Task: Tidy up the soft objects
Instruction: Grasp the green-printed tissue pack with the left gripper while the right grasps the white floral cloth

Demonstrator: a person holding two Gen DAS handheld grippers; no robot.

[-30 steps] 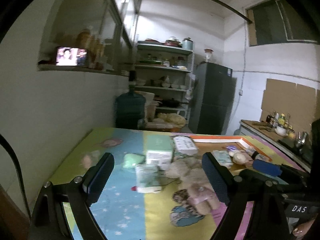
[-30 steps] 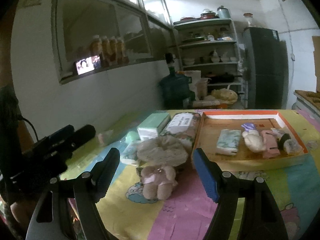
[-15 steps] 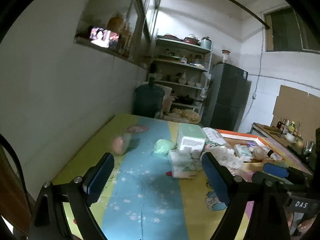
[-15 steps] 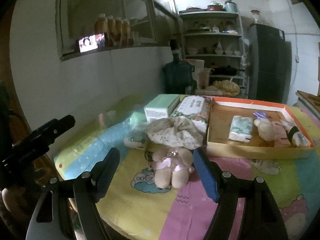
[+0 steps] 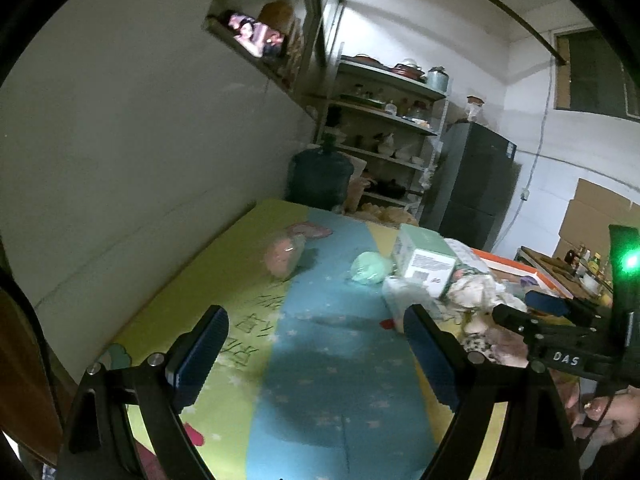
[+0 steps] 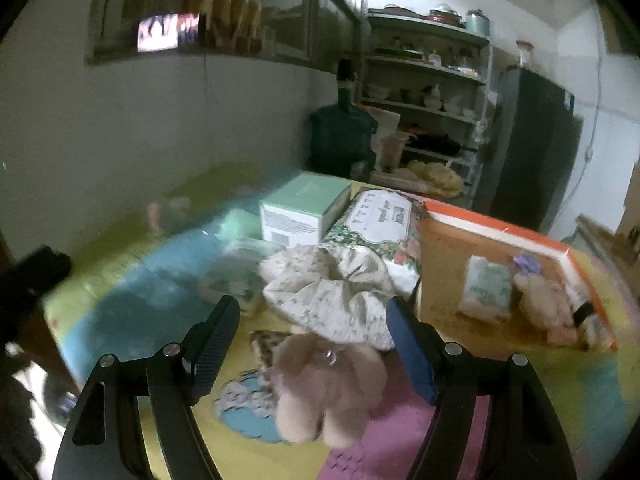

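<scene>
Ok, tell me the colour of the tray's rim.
Orange rim on the tray, clearest in the right wrist view.

Home kitchen — crockery shelves (image 6: 424,76), fridge (image 6: 532,152), water jug (image 6: 342,136).

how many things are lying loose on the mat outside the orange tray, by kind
boxes: 1, green box
tissue packs: 2, floral pack, small pack
plush: 1, pink plush
scrunchies: 1, floral scrunchie
soft balls: 2, pink ball, green ball
total: 7
</scene>
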